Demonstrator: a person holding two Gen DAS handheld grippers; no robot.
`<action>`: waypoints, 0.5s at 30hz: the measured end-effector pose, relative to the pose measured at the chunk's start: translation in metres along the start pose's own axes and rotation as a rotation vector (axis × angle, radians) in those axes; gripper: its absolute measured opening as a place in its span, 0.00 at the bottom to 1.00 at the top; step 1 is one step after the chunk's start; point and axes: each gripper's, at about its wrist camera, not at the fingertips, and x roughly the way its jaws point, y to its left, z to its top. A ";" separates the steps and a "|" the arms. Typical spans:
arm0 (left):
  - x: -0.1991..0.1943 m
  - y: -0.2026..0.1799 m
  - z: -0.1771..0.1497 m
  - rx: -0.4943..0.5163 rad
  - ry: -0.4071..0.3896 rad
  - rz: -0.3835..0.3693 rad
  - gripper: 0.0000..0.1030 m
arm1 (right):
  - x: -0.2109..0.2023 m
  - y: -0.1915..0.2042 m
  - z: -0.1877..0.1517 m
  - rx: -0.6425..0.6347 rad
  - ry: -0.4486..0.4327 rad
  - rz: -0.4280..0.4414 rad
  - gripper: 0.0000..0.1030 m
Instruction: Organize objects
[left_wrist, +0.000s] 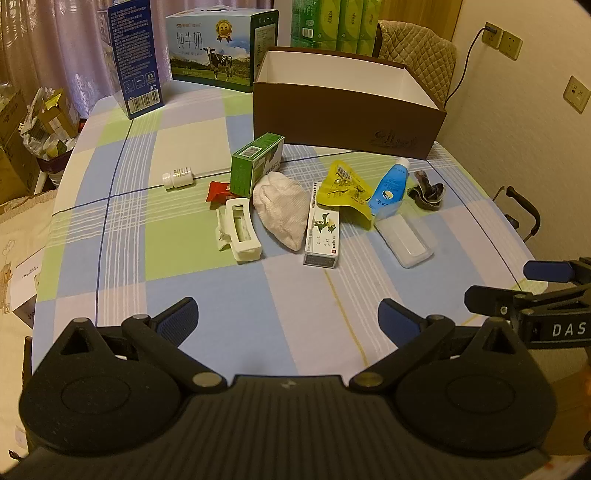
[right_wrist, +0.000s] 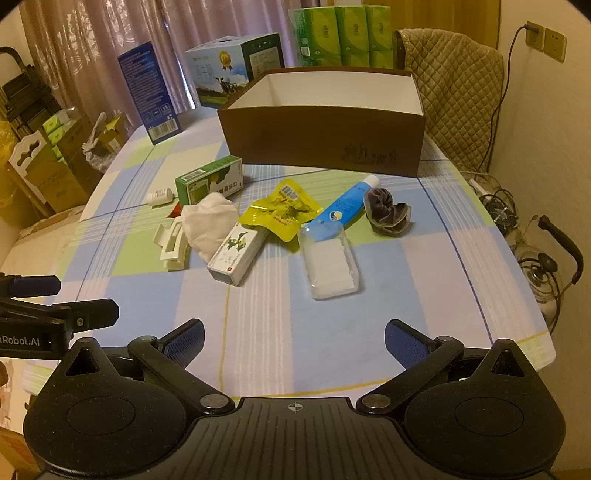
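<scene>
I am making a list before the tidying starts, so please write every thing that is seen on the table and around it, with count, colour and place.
storage box: 1, brown outside and white inside, open, far side of table
green carton: 1, green, left of the pile
pill bottle: 1, white, lying left of the green carton
cloth: 1, white, middle of the pile
hair clip: 1, cream, near left of the pile
medicine box: 1, white, lying beside the cloth
snack pouch: 1, yellow, centre
tube: 1, blue, white cap, before the storage box
clear case: 1, transparent, near right
dark scrunchie: 1, dark, far right
milk carton: 1, blue and white, behind
tall blue box: 1, far left
left gripper: 1, black, open
right gripper: 1, black, open
</scene>
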 end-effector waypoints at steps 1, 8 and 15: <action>0.000 0.000 0.000 0.000 0.000 0.000 0.99 | 0.000 0.000 0.000 -0.001 0.000 0.000 0.98; 0.000 -0.004 0.002 0.002 0.003 0.001 0.99 | 0.000 -0.004 0.003 -0.004 0.003 0.000 0.98; 0.000 -0.005 0.002 0.002 0.002 0.001 0.99 | 0.001 -0.007 0.004 -0.002 0.003 0.000 0.98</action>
